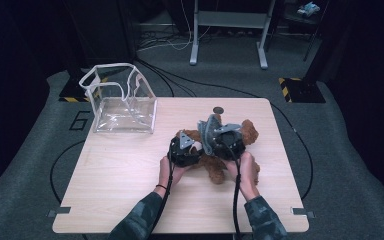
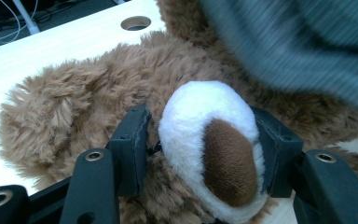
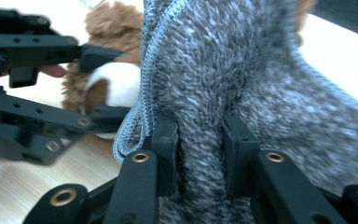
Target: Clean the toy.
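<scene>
A brown teddy bear [image 1: 247, 132] lies on the wooden table [image 1: 120, 175], right of centre. My left gripper [image 1: 196, 148] is shut on the bear's white paw with its brown pad [image 2: 214, 144]; the jaws press on both sides of it [image 2: 205, 144]. My right gripper [image 1: 215, 140] is shut on a fold of grey knitted cloth [image 3: 242, 70], which stands up between its jaws [image 3: 200, 149]. That cloth [image 1: 207, 131] hangs over the bear's middle and blurs across the top of the left gripper view [image 2: 298, 42]. The left gripper [image 3: 28, 93] also shows beside the paw.
A clear plastic bag [image 1: 122, 102] with white edging stands open at the table's back left corner. A round cable hole [image 1: 218, 110] sits near the far edge, behind the bear. A person's hands hold both grippers from the near side.
</scene>
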Tool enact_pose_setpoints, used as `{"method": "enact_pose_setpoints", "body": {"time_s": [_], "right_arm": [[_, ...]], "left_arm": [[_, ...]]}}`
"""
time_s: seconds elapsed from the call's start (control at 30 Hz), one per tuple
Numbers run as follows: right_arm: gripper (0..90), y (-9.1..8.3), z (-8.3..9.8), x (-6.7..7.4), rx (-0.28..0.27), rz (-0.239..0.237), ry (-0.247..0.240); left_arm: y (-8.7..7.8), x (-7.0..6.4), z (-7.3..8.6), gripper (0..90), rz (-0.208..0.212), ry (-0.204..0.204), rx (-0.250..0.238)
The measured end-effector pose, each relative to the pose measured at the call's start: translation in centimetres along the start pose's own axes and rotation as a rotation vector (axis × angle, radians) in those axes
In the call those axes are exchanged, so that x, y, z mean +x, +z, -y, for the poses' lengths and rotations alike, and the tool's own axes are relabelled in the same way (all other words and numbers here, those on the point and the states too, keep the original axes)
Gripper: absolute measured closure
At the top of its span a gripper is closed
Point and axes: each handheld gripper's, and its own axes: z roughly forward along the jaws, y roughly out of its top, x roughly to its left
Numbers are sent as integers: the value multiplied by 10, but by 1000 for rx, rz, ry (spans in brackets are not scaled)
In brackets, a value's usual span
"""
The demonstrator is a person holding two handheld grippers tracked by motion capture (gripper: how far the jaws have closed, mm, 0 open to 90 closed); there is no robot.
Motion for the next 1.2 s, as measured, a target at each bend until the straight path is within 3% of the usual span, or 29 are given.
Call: {"method": "enact_pose_setpoints", "body": {"time_s": [0.07,0.17,0.27,0.53,0.63,0.77,0.87,1.0,1.13,1.2], "right_arm": [[702,10,-2,7,10,-3,-19],[705,20,-3,11,29,32,-45],[710,17,2,6,30,45,-23],[712,-9,30,-40,-17,94,81],[712,-14,41,-58,-4,141,127],[712,-12,49,-69,13,165,156],[709,-20,45,-63,-21,149,151],[708,-27,30,-38,-73,62,107],[707,-11,16,-4,-45,12,25],[708,0,14,7,-15,22,-2]], "left_arm": [[0,0,0,442,2,1,0],[0,0,0,441,0,-7,-8],[1,0,0,441,1,-9,-12],[1,0,0,442,2,-3,-9],[1,0,0,441,1,-4,-8],[1,0,-1,442,-1,-5,-6],[1,1,-1,441,3,-8,-3],[1,1,-1,442,-1,-5,-4],[1,1,-1,442,5,-10,1],[0,1,-1,442,5,-5,0]]}}
